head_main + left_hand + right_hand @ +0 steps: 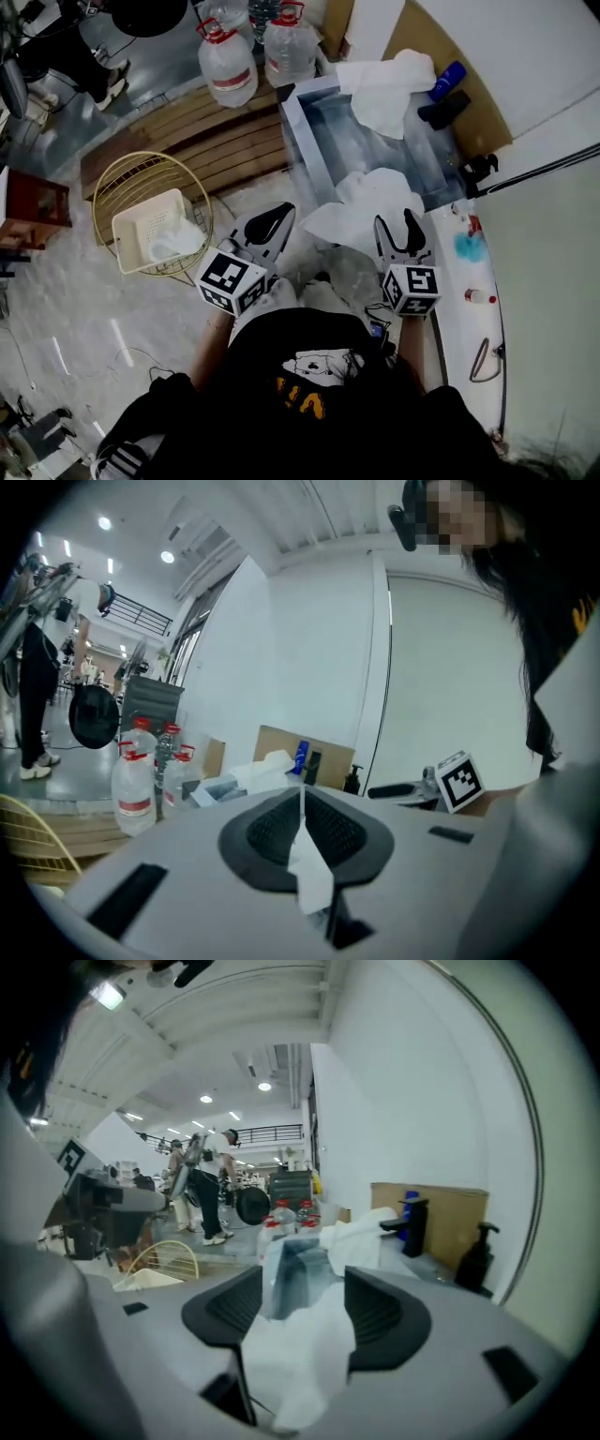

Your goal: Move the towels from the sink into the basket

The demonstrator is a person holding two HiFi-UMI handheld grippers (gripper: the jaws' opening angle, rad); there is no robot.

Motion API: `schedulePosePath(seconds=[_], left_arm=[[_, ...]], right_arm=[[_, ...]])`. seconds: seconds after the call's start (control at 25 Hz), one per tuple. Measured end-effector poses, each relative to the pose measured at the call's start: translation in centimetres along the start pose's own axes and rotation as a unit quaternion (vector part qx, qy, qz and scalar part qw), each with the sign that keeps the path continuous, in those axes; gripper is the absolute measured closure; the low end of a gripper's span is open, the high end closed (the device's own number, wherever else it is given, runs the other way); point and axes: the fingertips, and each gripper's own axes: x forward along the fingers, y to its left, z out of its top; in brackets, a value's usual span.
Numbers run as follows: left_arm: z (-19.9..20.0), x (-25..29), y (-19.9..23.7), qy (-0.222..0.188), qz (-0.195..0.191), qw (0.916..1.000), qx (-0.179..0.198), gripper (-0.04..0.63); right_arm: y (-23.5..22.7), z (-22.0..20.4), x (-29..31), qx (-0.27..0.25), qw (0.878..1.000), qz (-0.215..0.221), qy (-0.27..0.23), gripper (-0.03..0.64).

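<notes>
Partly done: one white cloth towel [176, 241] in cream plastic basket [141, 208]. We hold a second towel [352, 211], left gripper [274, 221] pinched thin on it, right gripper [396, 225] wider around a bunch. A third towel [389, 89] drapes the steel sink [302, 131].

White towel [370, 199]; gold wire basket [131, 178]; black-and-white marker cubes [232, 279]; clear water jugs [228, 64], red caps; blue bottle [448, 80]; dark grey jaws.

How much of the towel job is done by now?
Done: a first towel lies in the basket. In hand: the left gripper and right gripper both hold a second towel at the sink's near end. Left: a third towel on the far rim.
</notes>
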Motion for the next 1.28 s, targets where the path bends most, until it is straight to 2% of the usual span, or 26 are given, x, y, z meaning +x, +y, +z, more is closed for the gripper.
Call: schedulePosePath(seconds=[0.16,0.28,0.36,0.48,0.64,0.72,0.76,0.8,0.92,1.12,1.28], left_arm=[[0.7,3.7,-2.8,-0.002,-0.011,0.9999,0.008,0.575],[0.8,5.3,-4.1,0.002,-0.013,0.9998,0.012,0.575],[0.4,5.8,-4.6,0.012,-0.011,0.9998,0.015,0.575],[-0.1,6.2,-5.0,0.025,-0.002,0.9995,0.018,0.575],[-0.5,6.2,-5.1,0.032,0.012,0.9993,0.013,0.575],[-0.8,6.1,-5.0,0.040,0.017,0.9990,0.010,0.575],[-0.8,6.1,-5.0,0.043,0.018,0.9989,0.010,0.575],[-0.8,6.1,-4.9,0.043,0.020,0.9988,0.011,0.575],[-0.8,5.8,-4.6,0.043,0.031,0.9986,0.011,0.575],[-0.8,4.9,-3.8,0.044,0.046,0.9979,0.009,0.575],[-0.7,3.7,-2.7,0.037,0.062,0.9974,0.007,0.575]], right_arm=[[-6.1,-4.2,0.5,0.016,0.997,-0.052,0.062,0.271],[-8.8,-7.8,1.9,0.108,0.988,-0.054,0.099,0.214],[-9.4,-10.1,2.9,0.184,0.975,-0.042,0.115,0.186],[-9.1,-12.6,4.2,0.275,0.953,-0.018,0.126,0.178],[-8.0,-13.7,4.2,0.361,0.924,0.022,0.122,0.195],[-7.6,-13.4,3.5,0.375,0.918,0.029,0.128,0.335],[-7.4,-13.2,3.2,0.374,0.918,0.029,0.130,0.394],[-7.2,-12.9,2.9,0.365,0.921,0.029,0.132,0.427],[-6.6,-11.4,2.2,0.344,0.930,0.038,0.123,0.461],[-5.1,-5.9,1.3,0.366,0.923,0.101,0.064,0.475],[-3.1,-0.6,1.1,0.322,0.936,0.143,0.024,0.479]])
